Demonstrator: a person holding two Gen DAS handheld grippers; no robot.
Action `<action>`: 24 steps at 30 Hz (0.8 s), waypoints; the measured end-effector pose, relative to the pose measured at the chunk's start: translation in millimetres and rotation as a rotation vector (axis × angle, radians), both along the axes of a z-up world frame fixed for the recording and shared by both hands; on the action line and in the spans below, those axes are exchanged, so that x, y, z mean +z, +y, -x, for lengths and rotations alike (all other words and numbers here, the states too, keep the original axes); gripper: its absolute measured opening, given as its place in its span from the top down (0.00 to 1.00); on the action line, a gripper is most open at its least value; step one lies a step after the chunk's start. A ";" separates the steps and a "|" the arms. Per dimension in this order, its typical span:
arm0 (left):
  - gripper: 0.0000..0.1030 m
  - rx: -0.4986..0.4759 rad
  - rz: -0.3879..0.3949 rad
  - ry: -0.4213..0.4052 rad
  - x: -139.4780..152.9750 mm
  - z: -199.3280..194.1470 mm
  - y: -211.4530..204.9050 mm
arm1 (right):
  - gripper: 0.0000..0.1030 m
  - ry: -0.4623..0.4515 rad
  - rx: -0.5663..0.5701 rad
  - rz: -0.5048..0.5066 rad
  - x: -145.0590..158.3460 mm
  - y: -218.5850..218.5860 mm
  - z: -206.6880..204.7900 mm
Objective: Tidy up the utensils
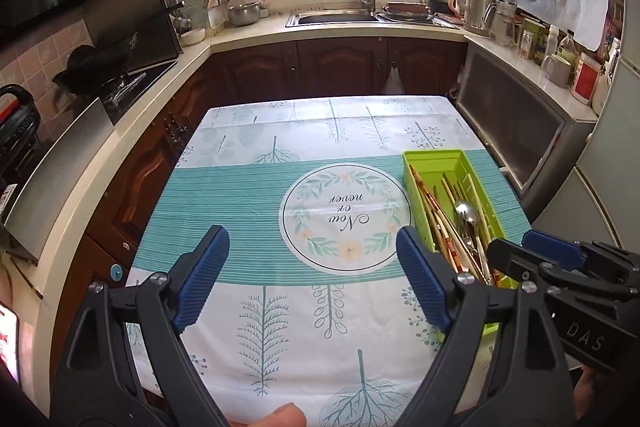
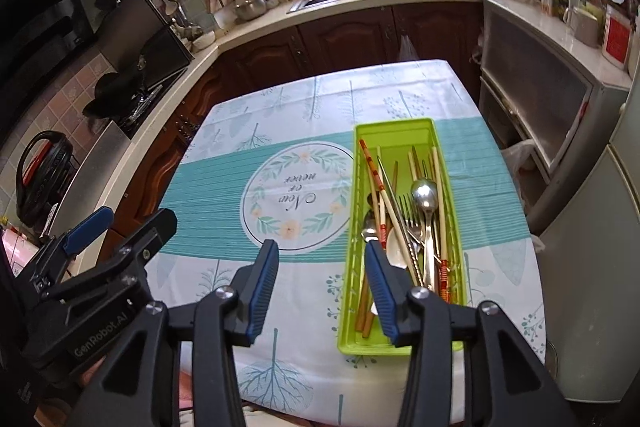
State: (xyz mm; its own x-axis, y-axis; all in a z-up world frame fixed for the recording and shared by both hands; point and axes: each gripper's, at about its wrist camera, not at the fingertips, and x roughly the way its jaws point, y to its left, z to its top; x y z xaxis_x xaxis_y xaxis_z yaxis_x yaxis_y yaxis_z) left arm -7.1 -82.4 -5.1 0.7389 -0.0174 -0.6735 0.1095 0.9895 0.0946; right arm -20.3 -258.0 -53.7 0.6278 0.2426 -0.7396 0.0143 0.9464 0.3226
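Nearest in both wrist views are the tools themselves: the left gripper has its jaws spread wide with nothing between them, above bare tablecloth, and the right gripper is also parted and empty, its right-hand ribbed blue pad hanging over the near left corner of the green tray. Both are black hard plastic with grooved rubbery pads, which should bite well on wood but less surely on polished metal. The tray, a long, shallow, thin-walled plastic box, lies on the right side of the table, lengthwise near to far, and holds all the utensils visible: pale wooden chopsticks, a red-patterned chopstick, a shiny steel spoon, a fork and a second spoon, all crossed over one another in a loose heap. The likeliest trouble, I judge, is there: slim round sticks and slick steel handles overlap, so closing on one could drag or lever out its neighbours, or a handle could slip from the pads. The light tray could also skate on the smooth, glossy printed cloth if nudged, and it sits near the table's right edge. Beyond the table, dark wooden cabinets and a steel sink stand well apart.
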 end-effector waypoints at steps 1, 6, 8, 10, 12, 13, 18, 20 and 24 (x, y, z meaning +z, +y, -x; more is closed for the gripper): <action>0.19 -0.001 0.002 0.000 0.8 2.0 1.3 | 0.56 -0.010 0.004 0.007 2.5 3.0 1.8; 0.19 0.002 0.010 -0.008 3.2 9.9 6.8 | 0.56 -0.045 0.020 0.030 9.6 15.0 10.8; 0.19 0.003 0.013 -0.010 3.4 11.3 8.7 | 0.56 -0.055 0.019 0.037 11.5 17.3 12.9; 0.19 0.004 0.015 -0.008 3.3 13.0 10.6 | 0.56 -0.055 0.016 0.043 11.8 19.0 13.5; 0.19 0.004 0.018 -0.006 2.9 14.2 11.4 | 0.56 -0.052 0.012 0.047 11.6 20.3 14.6; 0.19 0.005 0.019 -0.005 2.5 14.6 12.0 | 0.56 -0.051 0.009 0.049 11.3 21.0 15.1; 0.19 0.007 0.023 -0.009 1.5 16.3 16.2 | 0.56 -0.046 0.002 0.050 10.9 23.7 17.3; 0.19 0.009 0.023 -0.012 1.4 16.5 17.7 | 0.56 -0.047 0.004 0.050 10.9 23.3 17.1; 0.19 0.015 0.026 -0.006 -0.4 15.5 21.8 | 0.56 -0.045 0.001 0.050 11.0 26.6 17.5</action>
State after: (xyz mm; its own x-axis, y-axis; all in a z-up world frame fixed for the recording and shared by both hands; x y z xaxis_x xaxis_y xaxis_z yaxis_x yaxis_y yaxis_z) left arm -22.5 -60.6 -5.6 0.7433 -0.0231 -0.6685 0.0937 0.9931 0.0699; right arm -37.7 -231.4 -42.6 0.6608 0.2069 -0.7215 -0.0002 0.9613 0.2755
